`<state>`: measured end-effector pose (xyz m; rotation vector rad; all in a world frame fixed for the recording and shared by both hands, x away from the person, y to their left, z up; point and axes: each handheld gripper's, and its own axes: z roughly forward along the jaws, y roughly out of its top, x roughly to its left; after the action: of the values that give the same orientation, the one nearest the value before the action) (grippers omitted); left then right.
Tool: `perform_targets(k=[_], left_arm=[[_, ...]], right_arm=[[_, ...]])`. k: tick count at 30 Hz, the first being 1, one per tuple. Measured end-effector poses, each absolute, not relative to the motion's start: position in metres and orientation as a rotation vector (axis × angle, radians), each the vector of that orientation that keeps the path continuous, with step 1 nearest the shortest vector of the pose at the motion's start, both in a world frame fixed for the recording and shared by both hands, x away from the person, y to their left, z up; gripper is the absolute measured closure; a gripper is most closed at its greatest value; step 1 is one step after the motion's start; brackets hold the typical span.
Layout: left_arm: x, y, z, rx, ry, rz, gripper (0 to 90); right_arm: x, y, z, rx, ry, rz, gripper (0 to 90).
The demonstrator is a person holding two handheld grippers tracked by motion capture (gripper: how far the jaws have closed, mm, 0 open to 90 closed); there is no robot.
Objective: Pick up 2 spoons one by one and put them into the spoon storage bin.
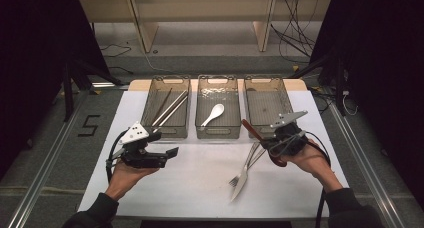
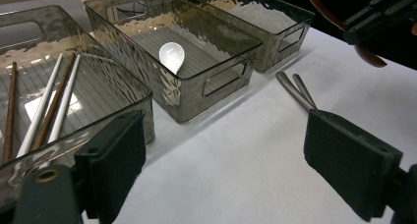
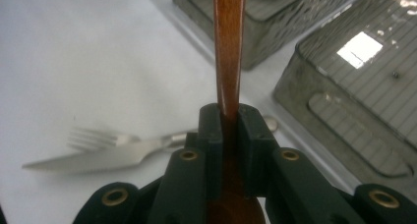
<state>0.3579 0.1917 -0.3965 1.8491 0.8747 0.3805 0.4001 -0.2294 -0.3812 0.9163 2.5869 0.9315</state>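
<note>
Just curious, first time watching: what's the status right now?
Left claw open, empty. Right claw shut on wooden spoon, lifted near right bin. Knife and fork below, path clear.

Dark sleeves at both wrists. Black-bodied left gripper (image 1: 172, 151) with a white three-cornered plate dotted with dark holes, black cable looping off behind. Right gripper (image 1: 250, 129) black too, grey three-cornered plate on top, cable trailing down along the forearm. Thick matte black pads (image 2: 351, 162), brass-ringed screw holes on the jaw arms.
</note>
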Motion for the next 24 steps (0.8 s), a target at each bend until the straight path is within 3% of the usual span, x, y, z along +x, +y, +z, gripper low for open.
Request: perform_targets(k=[24], left_arm=[[0.355,0.195,-0.396,1.838,0.878,0.390,15.6]], right_arm=[[0.456,-0.174,-0.358,0.953,2.525,1.003,82.2]])
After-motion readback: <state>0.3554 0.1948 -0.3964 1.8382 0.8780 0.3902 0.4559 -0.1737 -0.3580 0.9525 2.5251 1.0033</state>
